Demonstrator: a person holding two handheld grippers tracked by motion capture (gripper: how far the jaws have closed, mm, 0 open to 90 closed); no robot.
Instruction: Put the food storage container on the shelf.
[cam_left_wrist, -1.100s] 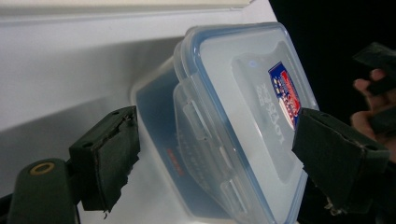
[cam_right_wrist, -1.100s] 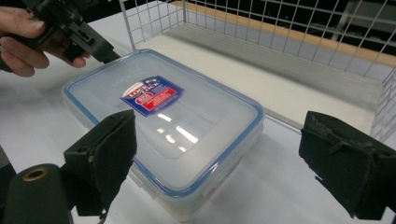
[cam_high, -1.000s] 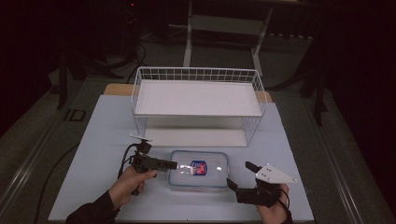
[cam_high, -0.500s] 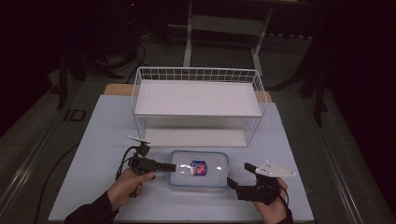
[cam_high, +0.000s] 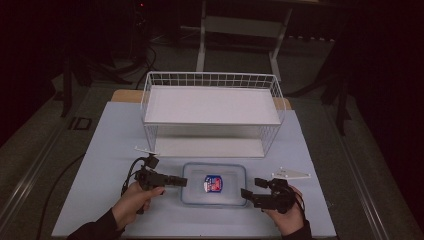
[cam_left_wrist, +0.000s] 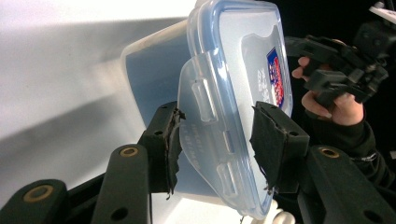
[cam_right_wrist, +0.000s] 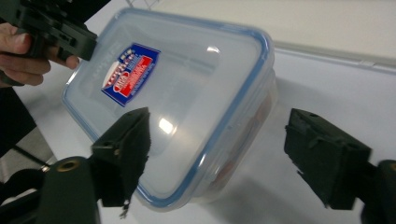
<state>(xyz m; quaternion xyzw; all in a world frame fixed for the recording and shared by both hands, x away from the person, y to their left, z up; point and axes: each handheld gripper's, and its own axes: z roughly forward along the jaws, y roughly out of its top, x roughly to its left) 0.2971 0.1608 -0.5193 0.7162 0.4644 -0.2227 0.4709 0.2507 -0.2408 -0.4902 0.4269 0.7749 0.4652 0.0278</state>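
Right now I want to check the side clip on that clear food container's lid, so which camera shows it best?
The left gripper view: the clip flap sits close up between the left claw, its ridges plain. The right gripper view shows the food container lid and red-blue label, not that flap. The high view shows the container too small.

We hold our black two-jaw left gripper (cam_high: 176, 181) low and level, pointing toward our other hand, our left hand (cam_high: 134, 201) wrapped round its grip and the dark sleeve reaching in from below. Its jaws have just been closing and now stand either side of a flap, one pad (cam_left_wrist: 170, 144) right against it. Our black two-jaw right gripper (cam_high: 247, 195) points back at the left one, held in our right hand (cam_high: 287, 212); its jaws have just been narrowing but remain wide, pads (cam_right_wrist: 128, 144) clear.
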